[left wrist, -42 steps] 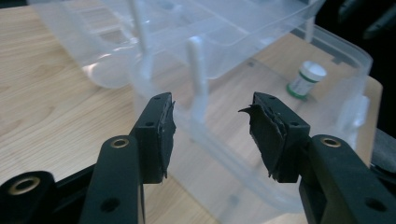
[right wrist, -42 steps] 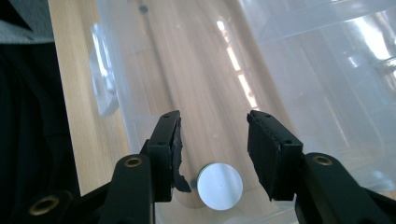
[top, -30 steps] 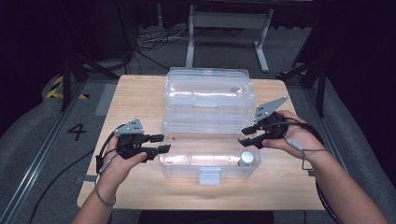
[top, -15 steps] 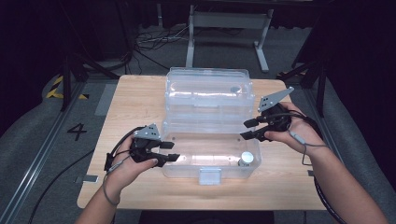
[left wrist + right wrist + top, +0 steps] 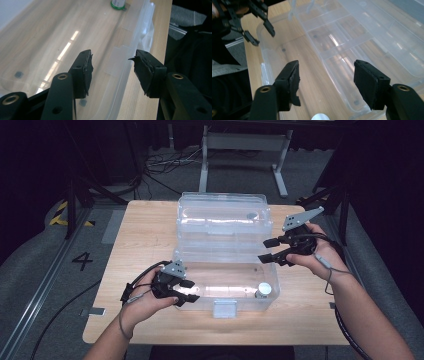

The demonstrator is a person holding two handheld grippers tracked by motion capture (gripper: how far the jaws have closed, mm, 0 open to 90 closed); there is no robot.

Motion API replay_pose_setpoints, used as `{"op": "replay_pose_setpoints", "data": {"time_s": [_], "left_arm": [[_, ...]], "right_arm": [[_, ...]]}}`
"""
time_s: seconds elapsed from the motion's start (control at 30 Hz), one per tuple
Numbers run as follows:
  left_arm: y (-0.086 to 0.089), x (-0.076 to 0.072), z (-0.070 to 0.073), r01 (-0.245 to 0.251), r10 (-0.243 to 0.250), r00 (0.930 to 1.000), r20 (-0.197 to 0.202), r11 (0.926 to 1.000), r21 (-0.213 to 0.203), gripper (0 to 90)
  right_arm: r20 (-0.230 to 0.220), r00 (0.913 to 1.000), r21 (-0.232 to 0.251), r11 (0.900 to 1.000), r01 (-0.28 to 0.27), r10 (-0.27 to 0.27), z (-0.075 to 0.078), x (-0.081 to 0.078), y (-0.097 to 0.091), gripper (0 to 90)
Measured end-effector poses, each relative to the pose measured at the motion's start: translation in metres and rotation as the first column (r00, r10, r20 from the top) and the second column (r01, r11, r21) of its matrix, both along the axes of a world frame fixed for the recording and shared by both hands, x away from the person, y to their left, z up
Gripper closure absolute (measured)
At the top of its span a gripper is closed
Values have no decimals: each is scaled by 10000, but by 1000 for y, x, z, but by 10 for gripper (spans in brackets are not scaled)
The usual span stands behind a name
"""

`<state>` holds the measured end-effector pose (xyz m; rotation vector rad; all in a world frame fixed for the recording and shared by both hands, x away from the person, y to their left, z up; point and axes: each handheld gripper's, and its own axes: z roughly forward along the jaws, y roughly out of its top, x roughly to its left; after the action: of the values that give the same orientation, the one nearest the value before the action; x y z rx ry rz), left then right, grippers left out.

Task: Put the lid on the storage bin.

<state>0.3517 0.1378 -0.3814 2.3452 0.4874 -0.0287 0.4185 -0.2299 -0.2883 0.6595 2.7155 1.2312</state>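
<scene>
A clear plastic storage box (image 5: 225, 280) sits open at the middle of the light wooden counter (image 5: 145, 230), its hinged lid (image 5: 225, 217) thrown back on the far side. A small silver-capped cylindrical container (image 5: 263, 290) stands inside the box, in its near right corner.

The left gripper (image 5: 184, 291) is at the box's near left corner. In the left gripper view its fingers (image 5: 83, 72) are spread wide either side of the front wall, one over the inside and one outside, with no contact seen. The right gripper (image 5: 267, 251) hovers above the box's right end, beside the hinge line. Its jaws have just been opening and now stand wide, with nothing between them.

The work in hand appears to be closing or shifting the box. Risks from here:

- The front wall is thin and smooth; a grip by the left fingers near the corner could slip or flex the wall.
- A one-sided pull could swing the light box on the counter and topple the upright container.
- The right gripper, if lowered toward the lid carelessly, may strike the rim.
</scene>
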Motion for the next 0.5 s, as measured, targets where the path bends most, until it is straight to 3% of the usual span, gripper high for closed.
{"op": "replay_pose_setpoints", "data": {"time_s": [0.1,0.3,0.4,0.5], "left_arm": [[-4,-1,-3,159,-158,9999,-49,9996,231,494],[-10,-1,-9,387,-384,9992,-55,9968,705,517],[-10,-1,-10,453,-448,9990,-77,9963,729,552],[-13,-3,-11,666,-666,9978,-36,9907,1182,614]], "right_arm": [[-109,9999,306,9995,79,-75,0,2,-1,304],[-20,10000,439,9990,92,-91,2,4,0,314],[-34,10000,582,9983,94,-92,3,5,1,316],[-6,9998,679,9975,201,-201,5,8,2,324]]}}
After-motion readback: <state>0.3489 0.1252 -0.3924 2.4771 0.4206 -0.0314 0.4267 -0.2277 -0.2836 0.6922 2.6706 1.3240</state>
